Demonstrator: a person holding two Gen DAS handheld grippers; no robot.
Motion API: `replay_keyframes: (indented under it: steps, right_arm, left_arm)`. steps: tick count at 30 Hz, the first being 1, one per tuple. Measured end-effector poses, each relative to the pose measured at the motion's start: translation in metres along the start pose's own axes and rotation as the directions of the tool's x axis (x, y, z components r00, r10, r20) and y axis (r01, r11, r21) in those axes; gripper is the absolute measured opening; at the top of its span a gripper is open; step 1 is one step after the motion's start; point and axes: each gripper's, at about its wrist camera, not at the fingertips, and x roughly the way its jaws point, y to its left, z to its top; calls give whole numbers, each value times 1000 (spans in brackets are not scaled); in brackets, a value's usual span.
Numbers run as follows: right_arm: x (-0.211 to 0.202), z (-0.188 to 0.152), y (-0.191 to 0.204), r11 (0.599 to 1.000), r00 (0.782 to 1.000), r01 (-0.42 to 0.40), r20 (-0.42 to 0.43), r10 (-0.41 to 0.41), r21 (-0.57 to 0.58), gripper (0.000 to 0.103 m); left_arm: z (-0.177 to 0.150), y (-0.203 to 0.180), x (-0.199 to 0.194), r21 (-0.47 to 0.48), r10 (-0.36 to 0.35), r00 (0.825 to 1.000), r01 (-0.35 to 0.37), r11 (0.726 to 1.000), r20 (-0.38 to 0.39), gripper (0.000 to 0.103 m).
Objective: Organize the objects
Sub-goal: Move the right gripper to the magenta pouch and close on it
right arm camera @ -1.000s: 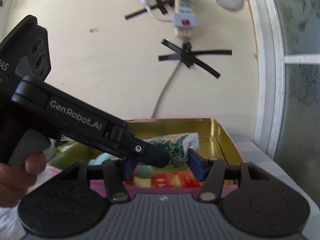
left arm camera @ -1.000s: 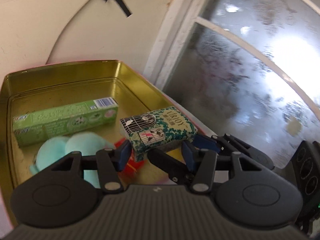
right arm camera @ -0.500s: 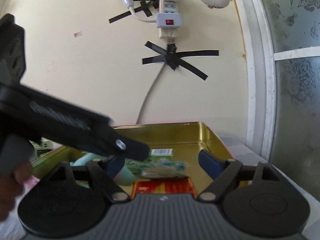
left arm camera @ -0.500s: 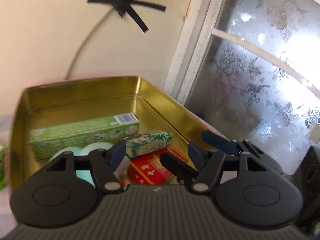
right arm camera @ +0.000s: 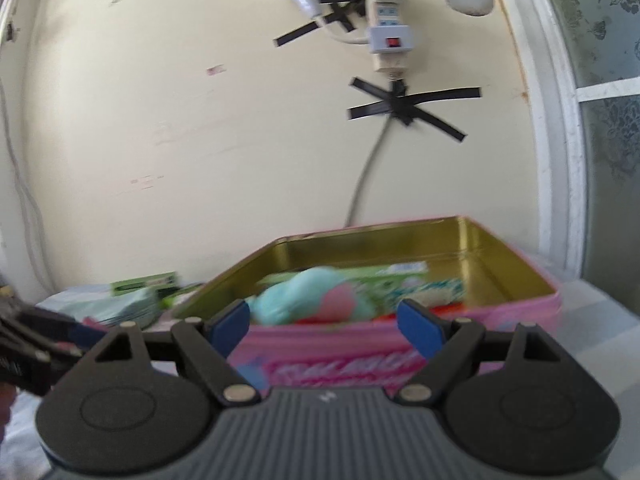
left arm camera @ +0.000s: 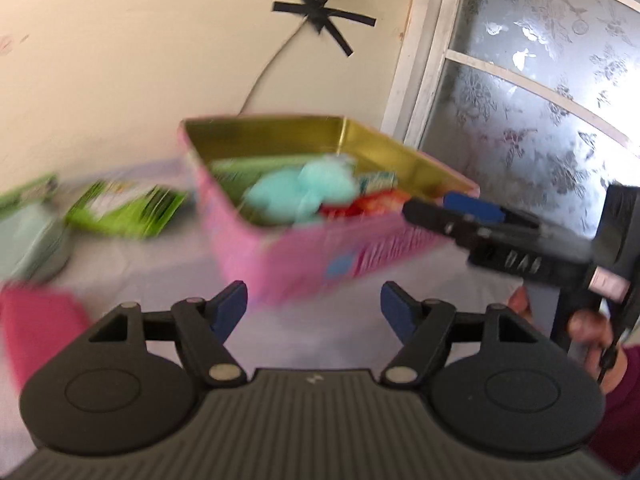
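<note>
Both grippers empty: left gripper (left arm camera: 312, 306) and right gripper (right arm camera: 324, 326) spread wide, grasping nothing. Pink tin (right arm camera: 400, 356) on tabletop (left arm camera: 160, 280) collects teal sponges (left arm camera: 300, 192) and green box (right arm camera: 360, 276); green packets (left arm camera: 124, 208) outside, likely next.

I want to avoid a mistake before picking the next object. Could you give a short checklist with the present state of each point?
1. Left gripper open, holding nothing: ok.
2. Right gripper open, holding nothing: ok.
3. Pink tin has no lid on: ok.
4. Both grippers outside the tin: ok.
5. Green packet on the table beside the tin, free to grasp: cannot tell, blurred.
6. Free space left in the tin near the teal puff: cannot tell.
</note>
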Motion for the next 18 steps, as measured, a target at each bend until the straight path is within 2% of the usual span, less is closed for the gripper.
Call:
replay_keyframes:
  steps: [5,7,10,14,18]
  right_arm:
    - [-4,-20,37,993,988,-121,-96,121,9,84]
    - [5,-27,56,986,974,-167,-154,165,2,84]
    - [18,-33,84,972,948,-234,-226,223,-21,83]
    - [36,-38,122,952,912,-305,-299,281,-35,84]
    - [53,-41,156,929,876,-370,-345,338,-28,85]
  left_arm:
    - [-42,32,-25,-63,70,997,-73,995,-41,75]
    - [-57,50,-34,-108,106,993,-112,988,-61,75]
    - [-70,67,-58,-129,180,983,-182,975,-27,75]
    - [-87,94,-88,-164,322,947,-316,934,9,75]
    - [-97,128,-118,-309,435,898,-398,864,60,75]
